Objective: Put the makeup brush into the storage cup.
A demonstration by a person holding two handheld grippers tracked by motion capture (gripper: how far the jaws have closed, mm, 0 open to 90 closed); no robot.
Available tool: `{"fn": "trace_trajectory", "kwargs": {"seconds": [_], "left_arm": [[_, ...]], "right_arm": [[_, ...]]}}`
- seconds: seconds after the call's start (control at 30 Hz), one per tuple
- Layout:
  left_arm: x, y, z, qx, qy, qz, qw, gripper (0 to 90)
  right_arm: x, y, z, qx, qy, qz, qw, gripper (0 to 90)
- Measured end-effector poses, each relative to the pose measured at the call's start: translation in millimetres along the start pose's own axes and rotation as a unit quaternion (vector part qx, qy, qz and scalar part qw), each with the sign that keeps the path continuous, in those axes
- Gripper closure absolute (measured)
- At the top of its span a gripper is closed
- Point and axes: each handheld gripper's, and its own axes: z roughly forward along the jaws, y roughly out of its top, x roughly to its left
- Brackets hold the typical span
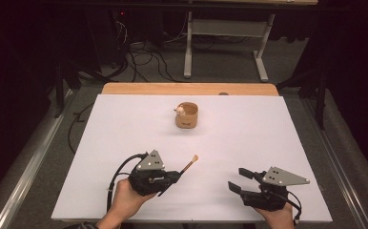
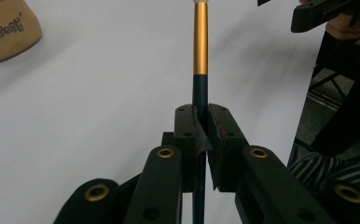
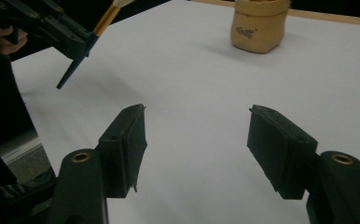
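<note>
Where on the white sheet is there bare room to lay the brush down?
Bare sheet runs between the tan pouch and both tongs, and along the left and right edges. The tightest spot is the near edge, between the left tongs, shut on the brush, and the open right tongs.

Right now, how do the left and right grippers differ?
The left gripper has its jaws shut on a brush; the right gripper has its jaws open with nothing between them. In the high view the left points up-right, roughly toward the pouch, while the right points left. Both are black, hand-held, and low over the white table.
</note>
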Motion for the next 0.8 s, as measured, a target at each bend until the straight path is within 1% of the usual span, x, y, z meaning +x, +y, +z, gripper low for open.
{"fn": "trace_trajectory", "kwargs": {"seconds": [0.1, 0.27, 0.37, 0.47, 0.53, 0.57, 0.6, 0.63, 0.67, 0.7, 0.73, 0.8], "left_arm": [[-1.9, 1.0, 1.9, -0.002, -0.004, 0.003, 1.0, 83.1], [-4.5, 4.1, 5.7, -0.004, -0.008, 0.009, 0.9999, 83.1], [-7.1, 6.9, 7.2, -0.01, -0.011, 0.015, 0.9998, 83.1], [-10.1, 9.6, 9.0, -0.016, -0.011, 0.021, 0.9996, 83.1], [-10.9, 10.7, 10.3, -0.017, -0.012, 0.023, 0.9995, 83.1], [-11.4, 11.2, 11.1, -0.018, -0.013, 0.023, 0.9995, 83.1], [-12.1, 12.0, 12.3, -0.017, -0.013, 0.025, 0.9995, 83.1], [-12.1, 12.0, 12.3, -0.017, -0.013, 0.025, 0.9995, 83.1], [-12.9, 12.9, 13.3, -0.019, -0.015, 0.026, 0.9994, 83.1], [-12.9, 12.9, 13.3, -0.019, -0.015, 0.026, 0.9994, 83.1], [-13.6, 13.7, 13.9, -0.021, -0.015, 0.026, 0.9993, 83.1], [-14.0, 14.4, 14.2, -0.022, -0.015, 0.028, 0.9992, 83.1]], "right_arm": [[7.1, 2.9, 5.3, 0.0, 0.013, -0.009, 0.9999, 40.5], [12.7, 5.8, 9.2, -0.005, 0.024, -0.021, 0.9995, 45.2], [13.9, 7.7, 11.5, -0.011, 0.033, -0.02, 0.9992, 47.0], [15.0, 9.4, 14.8, -0.015, 0.042, -0.023, 0.9988, 48.9], [16.4, 11.2, 18.4, -0.018, 0.054, -0.021, 0.9982, 50.5], [16.4, 11.2, 18.4, -0.018, 0.054, -0.021, 0.9982, 50.5], [17.6, 13.1, 20.8, -0.016, 0.065, -0.019, 0.9976, 52.0], [17.6, 13.1, 20.8, -0.016, 0.065, -0.019, 0.9976, 52.0], [18.9, 15.1, 23.1, -0.015, 0.074, -0.02, 0.997, 53.4], [18.9, 15.1, 23.1, -0.015, 0.074, -0.02, 0.997, 53.4], [19.4, 16.9, 25.6, -0.015, 0.083, -0.02, 0.9962, 54.7], [19.7, 17.5, 26.4, -0.014, 0.086, -0.018, 0.996, 55.1]]}}
